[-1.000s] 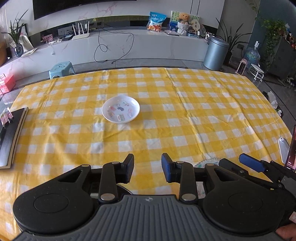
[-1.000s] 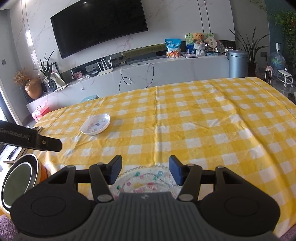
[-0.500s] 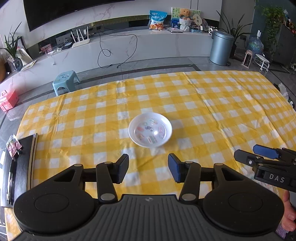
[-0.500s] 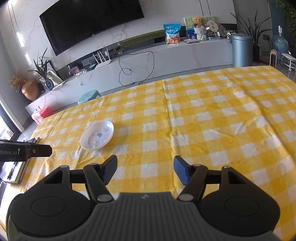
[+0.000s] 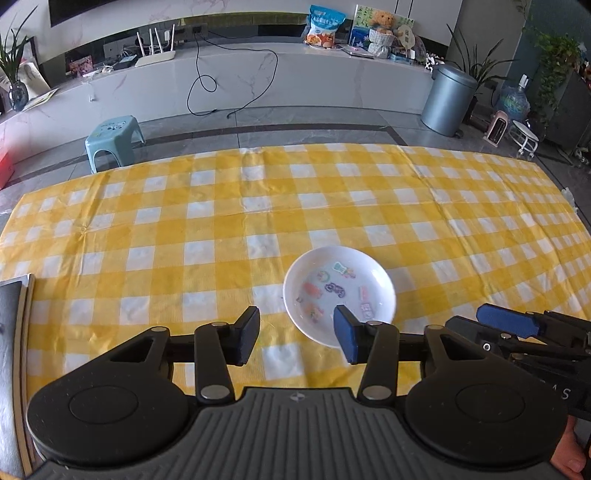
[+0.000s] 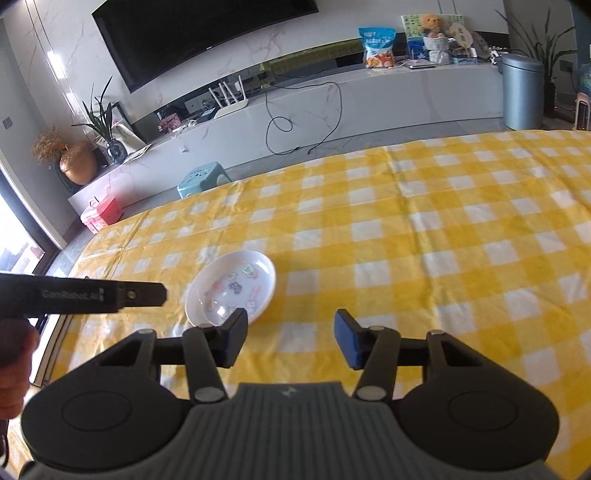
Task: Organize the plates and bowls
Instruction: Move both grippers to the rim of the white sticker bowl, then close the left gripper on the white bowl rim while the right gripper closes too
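This is a home living room. A large curved television (image 6: 199,35) hangs on a marble wall above a long white media console (image 6: 369,99) holding a router (image 5: 155,57), a snack bag (image 6: 377,47) and a teddy bear (image 6: 430,23). Potted plants (image 6: 101,122), a plastic stool (image 5: 112,142) and a gingham-covered bench (image 5: 332,206) complete it.
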A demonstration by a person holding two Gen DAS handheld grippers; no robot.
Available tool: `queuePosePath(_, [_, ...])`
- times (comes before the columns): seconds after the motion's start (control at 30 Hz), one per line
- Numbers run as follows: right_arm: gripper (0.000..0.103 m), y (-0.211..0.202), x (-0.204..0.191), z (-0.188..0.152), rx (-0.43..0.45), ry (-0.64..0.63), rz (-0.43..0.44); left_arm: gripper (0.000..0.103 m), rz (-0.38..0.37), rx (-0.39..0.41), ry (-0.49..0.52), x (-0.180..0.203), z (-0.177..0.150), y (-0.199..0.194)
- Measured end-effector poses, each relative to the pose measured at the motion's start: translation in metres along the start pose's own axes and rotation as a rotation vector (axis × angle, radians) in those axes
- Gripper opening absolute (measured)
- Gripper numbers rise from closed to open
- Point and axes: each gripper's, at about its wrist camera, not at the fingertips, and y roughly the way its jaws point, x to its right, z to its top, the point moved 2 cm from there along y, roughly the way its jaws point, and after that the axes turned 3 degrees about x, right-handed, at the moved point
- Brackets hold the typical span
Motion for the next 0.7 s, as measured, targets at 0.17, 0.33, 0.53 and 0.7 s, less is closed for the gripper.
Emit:
queuePosePath(0.17, [0.043, 0.029, -0.008, 0.007, -0.029, 0.012, 0.001, 0.041, -0.013, -0.01, -0.02, -0.01, 0.001, 0.02])
queuePosePath(0.33, [0.037, 0.05, -0.011, 0.008, -0.049, 0.016, -0.021, 0.037, -0.033, -0.021, -0.042, -0.015, -0.003, 0.033])
queuePosePath(0.53, [0.026, 0.062, -0.015, 0.006, -0.066, 0.018, -0.027, 0.033, -0.038, -0.027, -0.043, -0.018, -0.005, 0.041])
queuePosePath(0.7, [0.018, 0.068, -0.02, 0.005, -0.065, 0.013, -0.035, 0.018, -0.048, -0.024, -0.044, -0.017, -0.004, 0.043])
